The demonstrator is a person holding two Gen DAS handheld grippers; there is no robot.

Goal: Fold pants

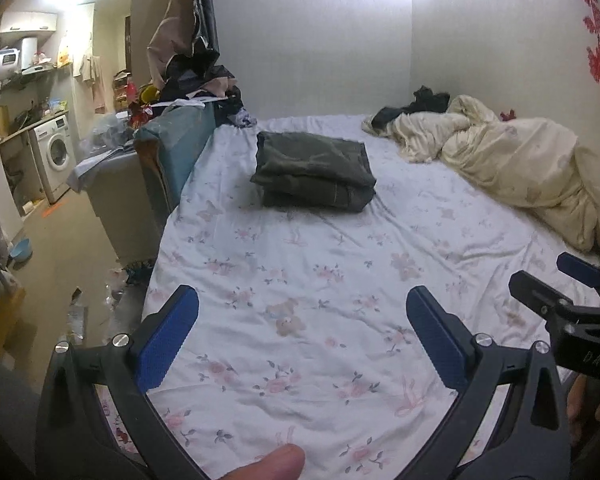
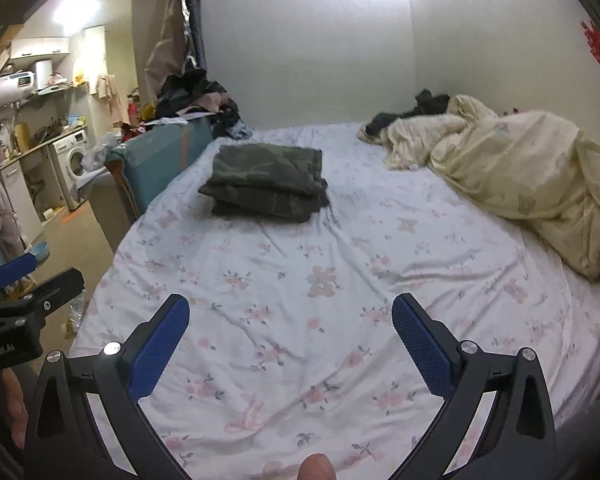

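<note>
My left gripper (image 1: pixel 302 336) and right gripper (image 2: pixel 290 338) hang spread wide and empty above the floral sheet (image 1: pixel 300 280), pulled back because the dark green pants (image 1: pixel 314 170) already lie folded at twelve o'clock, well apart.

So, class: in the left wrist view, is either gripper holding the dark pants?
No: the folded pants lie alone on the bed sheet, apart from both open grippers.

A home: bed (image 1: pixel 340 280) beside kitchen with washing machine (image 1: pixel 56 152).
</note>
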